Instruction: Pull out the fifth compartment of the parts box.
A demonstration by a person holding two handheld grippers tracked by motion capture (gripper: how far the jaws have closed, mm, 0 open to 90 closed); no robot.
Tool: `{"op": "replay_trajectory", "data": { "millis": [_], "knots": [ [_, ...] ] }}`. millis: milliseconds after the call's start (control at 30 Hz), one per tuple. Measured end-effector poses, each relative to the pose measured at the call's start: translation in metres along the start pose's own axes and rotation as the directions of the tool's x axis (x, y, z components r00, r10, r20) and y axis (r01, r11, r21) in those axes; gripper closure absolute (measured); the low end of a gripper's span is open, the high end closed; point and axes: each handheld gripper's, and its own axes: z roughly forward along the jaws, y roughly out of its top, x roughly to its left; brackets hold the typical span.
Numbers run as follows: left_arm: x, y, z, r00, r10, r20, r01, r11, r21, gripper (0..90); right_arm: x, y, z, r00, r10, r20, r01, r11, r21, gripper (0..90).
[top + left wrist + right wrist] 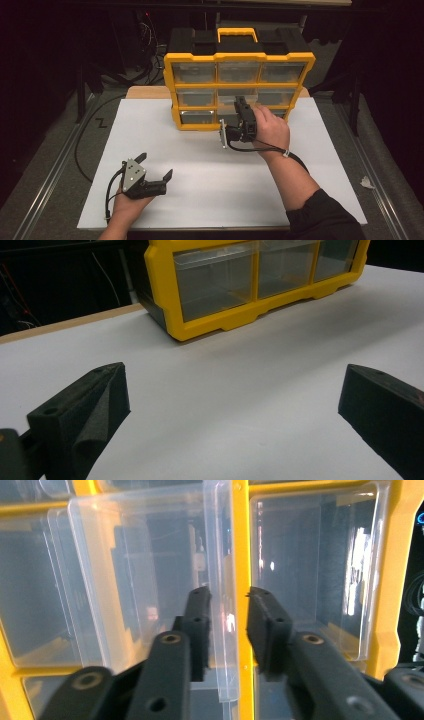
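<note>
Clear plastic drawer lip (222, 605) sits between the right gripper's (229, 625) parted pads, closer than overhead; left gripper (155, 167) rests released on white tabletop (210, 185).

Drawer organizer (240, 75) at table (200, 200) rear; right tongs (241, 103) at its front; left tongs (155, 167) near-left.

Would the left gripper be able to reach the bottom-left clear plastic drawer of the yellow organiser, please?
Probably yes: the left gripper is open above bare white table, and nothing lies between it and that drawer.
</note>
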Motion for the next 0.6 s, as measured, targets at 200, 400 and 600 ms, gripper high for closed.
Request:
{"op": "replay_trajectory", "data": {
  "millis": [200,400,600],
  "knots": [
    [0.0,0.0,0.0,1.0,-0.001,-0.001,0.001,1.0,0.0,0.6,-0.01,0.006,0.0,0.9995,0.031,-0.004,-0.031,0.999,-0.03,49.3],
    [0.0,0.0,-0.001,1.0,-0.003,-0.001,0.003,1.0,0.001,0.6,-0.009,0.003,0.007,0.9975,0.007,-0.07,-0.007,1.0,0.007,48.3],
    [0.001,0.0,0.0,1.0,-0.002,-0.001,0.002,1.0,0.003,0.6,-0.004,-0.002,0.01,0.9951,0.003,-0.098,0.001,0.999,0.044,57.8]
  ]
}}
